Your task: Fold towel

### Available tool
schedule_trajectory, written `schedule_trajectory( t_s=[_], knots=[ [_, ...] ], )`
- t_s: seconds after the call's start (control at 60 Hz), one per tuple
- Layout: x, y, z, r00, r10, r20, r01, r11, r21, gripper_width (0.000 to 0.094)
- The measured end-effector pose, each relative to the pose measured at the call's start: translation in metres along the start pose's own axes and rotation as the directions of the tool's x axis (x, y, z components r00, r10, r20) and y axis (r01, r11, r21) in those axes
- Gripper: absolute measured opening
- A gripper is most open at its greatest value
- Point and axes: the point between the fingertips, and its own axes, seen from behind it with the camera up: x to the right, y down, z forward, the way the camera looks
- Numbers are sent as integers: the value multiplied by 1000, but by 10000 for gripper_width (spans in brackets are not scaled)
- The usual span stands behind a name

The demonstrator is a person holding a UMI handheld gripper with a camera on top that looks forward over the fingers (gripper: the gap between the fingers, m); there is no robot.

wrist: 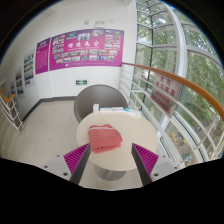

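A pink towel [104, 138] lies folded in a thick bundle on a small round white table [128, 128]. My gripper [111, 160] is held above the table's near edge, with the towel just ahead of the fingers and slightly toward the left one. The fingers [76, 157] are spread wide apart, with nothing between them. Their magenta pads show on both sides, and the table's edge and pedestal show between them.
A grey chair [98, 99] stands behind the table. A wooden handrail [170, 80] and glass windows run along the right. A wall with pink posters [92, 47] is at the back, and a tiled floor [45, 125] lies to the left.
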Motion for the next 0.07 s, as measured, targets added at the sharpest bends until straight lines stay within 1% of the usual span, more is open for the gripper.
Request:
schedule_trajectory(
  t_s=[0.067],
  knots=[
    [-4,-1,-9,1000,0,5,0,1000,5,855]
  ],
)
